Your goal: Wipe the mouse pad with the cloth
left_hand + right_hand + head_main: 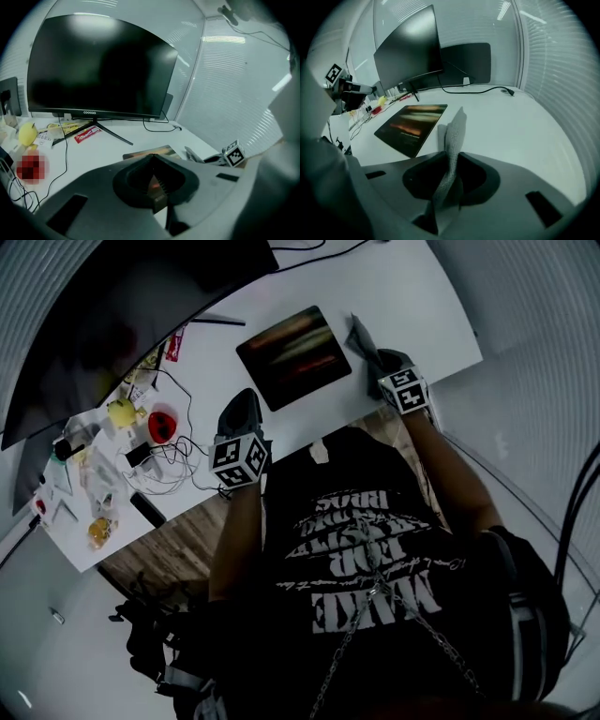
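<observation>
The dark mouse pad (292, 354) with an orange streak lies flat on the white desk (412, 296), in front of the monitor. The grey cloth (362, 337) stands just right of the pad's right edge, and my right gripper (373, 352) is shut on it. In the right gripper view the cloth (454, 133) rises upright from between the jaws, with the pad (412, 123) ahead to the left. My left gripper (246, 397) hovers at the desk's front edge, left of the pad, shut with nothing in it (152, 161). From the left gripper view the pad's edge (154, 151) shows just beyond its tips.
A large dark monitor (112, 306) on a thin stand fills the back left. A red packet (174, 345), a yellow toy (122, 412), a red object (163, 423), tangled cables (173, 470) and small clutter cover the desk's left part. Blinds line the wall on the right.
</observation>
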